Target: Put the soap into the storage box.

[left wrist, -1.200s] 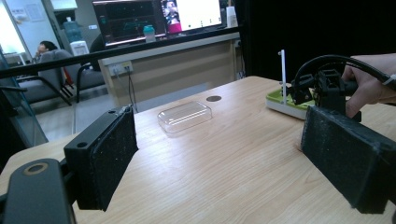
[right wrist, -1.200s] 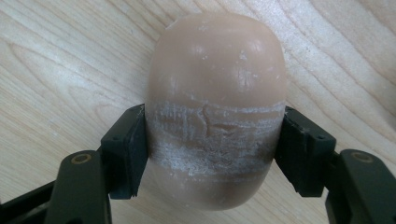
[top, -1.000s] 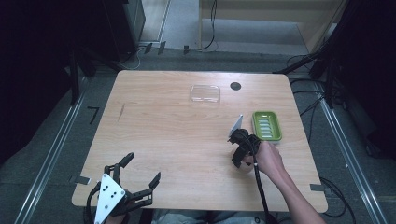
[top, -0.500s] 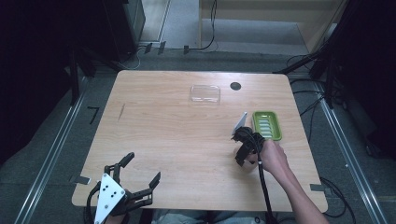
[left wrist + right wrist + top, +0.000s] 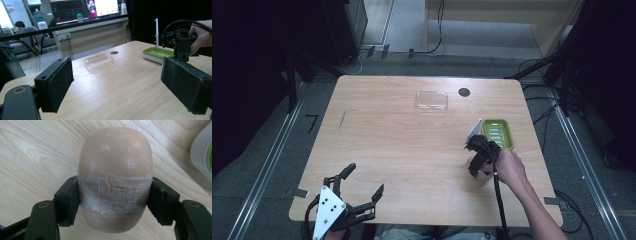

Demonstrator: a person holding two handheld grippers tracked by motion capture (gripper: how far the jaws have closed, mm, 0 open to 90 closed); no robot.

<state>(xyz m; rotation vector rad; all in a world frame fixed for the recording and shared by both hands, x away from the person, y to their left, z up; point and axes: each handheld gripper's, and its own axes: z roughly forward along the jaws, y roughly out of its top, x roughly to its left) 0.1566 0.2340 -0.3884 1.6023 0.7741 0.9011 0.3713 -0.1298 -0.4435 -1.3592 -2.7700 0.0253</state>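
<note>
Shifted slightly toward the person since the earlier frame: right gripper [image 5: 113, 205], jaws clamped on a tan soap bar [image 5: 115, 170] low over the table [image 5: 402, 145], just beside the green soap dish [image 5: 499, 133]. Left gripper [image 5: 354, 195]: jaws apart, idle at the near edge. Clear lid [image 5: 432, 100]: well apart. Step: carrying; next, probably a lift into the dish.
</note>
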